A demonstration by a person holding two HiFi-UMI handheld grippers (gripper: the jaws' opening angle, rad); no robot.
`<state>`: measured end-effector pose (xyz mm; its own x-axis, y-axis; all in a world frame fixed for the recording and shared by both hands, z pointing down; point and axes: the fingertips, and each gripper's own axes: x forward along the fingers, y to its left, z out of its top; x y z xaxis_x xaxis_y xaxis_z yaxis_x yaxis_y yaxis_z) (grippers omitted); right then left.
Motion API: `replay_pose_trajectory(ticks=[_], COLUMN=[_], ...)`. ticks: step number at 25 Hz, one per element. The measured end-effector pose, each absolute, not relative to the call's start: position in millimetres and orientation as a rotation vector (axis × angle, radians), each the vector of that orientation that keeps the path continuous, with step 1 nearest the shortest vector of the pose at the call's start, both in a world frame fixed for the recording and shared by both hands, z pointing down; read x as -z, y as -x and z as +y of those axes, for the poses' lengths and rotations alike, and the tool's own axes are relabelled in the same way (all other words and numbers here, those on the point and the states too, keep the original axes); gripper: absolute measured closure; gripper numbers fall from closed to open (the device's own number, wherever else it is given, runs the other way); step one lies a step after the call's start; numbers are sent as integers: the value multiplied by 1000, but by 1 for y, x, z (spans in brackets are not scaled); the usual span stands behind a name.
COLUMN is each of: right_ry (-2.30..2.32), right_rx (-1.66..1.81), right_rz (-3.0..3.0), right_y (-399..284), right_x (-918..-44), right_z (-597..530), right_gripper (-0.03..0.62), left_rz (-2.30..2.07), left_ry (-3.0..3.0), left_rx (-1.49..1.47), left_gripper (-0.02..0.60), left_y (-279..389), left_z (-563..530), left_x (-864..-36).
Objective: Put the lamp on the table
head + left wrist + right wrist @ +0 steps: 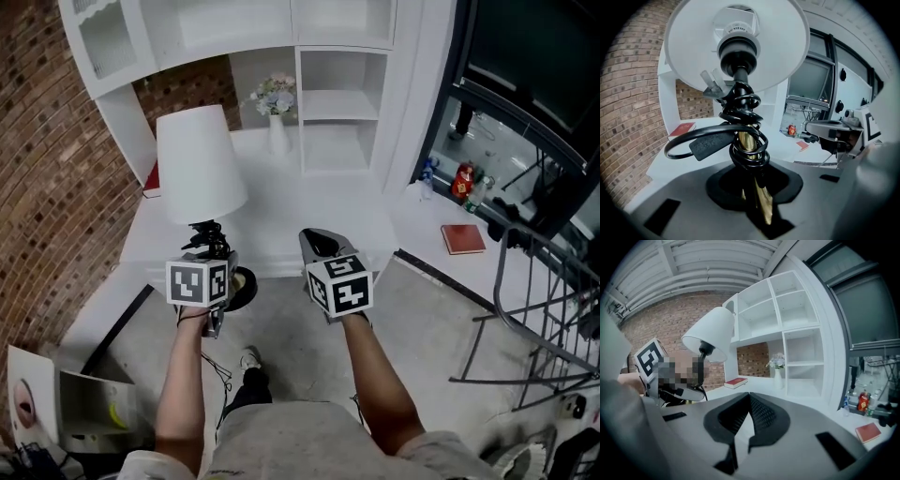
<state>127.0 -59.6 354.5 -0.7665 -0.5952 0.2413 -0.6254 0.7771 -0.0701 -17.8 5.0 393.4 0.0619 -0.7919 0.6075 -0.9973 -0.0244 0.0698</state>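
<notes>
The lamp has a white shade [199, 164], a brass stem [751, 140] wound with black cord [740, 117], and a round black base [244, 287]. My left gripper [214, 261] is shut on the stem just above the base and holds the lamp upright in the air, at the near edge of the white table [281, 239]. The base hangs just in front of that edge. In the left gripper view the jaws [757, 206] clamp the brass stem. To the right, my right gripper [321, 244] is shut and holds nothing; its view shows the lamp [712, 331] at left.
White shelving stands on the back of the table, with a vase of flowers [276, 108] in one bay. A red book [152, 178] lies at the table's left behind the shade. At right are another red book [463, 238], bottles [464, 183] and a metal frame [534, 309].
</notes>
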Motion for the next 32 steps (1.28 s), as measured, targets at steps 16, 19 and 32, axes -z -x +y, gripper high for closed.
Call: replay_pose_trajectory(ticks=[16, 19, 32], right_ry=[-1075, -1086, -1164], right_rx=[-248, -250, -240], right_rz=[-2717, -2714, -2662], right_y=[-26, -2, 52], right_x=[-357, -353, -346], right_z=[-149, -160, -193], right_gripper=[589, 589, 589], left_rz=[-1678, -1657, -1583], left_ry=[-1949, -1956, -2018], left_rx=[-626, -629, -646], left_gripper=[497, 497, 497], left_y=[116, 137, 189], left_z=[-99, -111, -153], left_x=[-404, -405, -407])
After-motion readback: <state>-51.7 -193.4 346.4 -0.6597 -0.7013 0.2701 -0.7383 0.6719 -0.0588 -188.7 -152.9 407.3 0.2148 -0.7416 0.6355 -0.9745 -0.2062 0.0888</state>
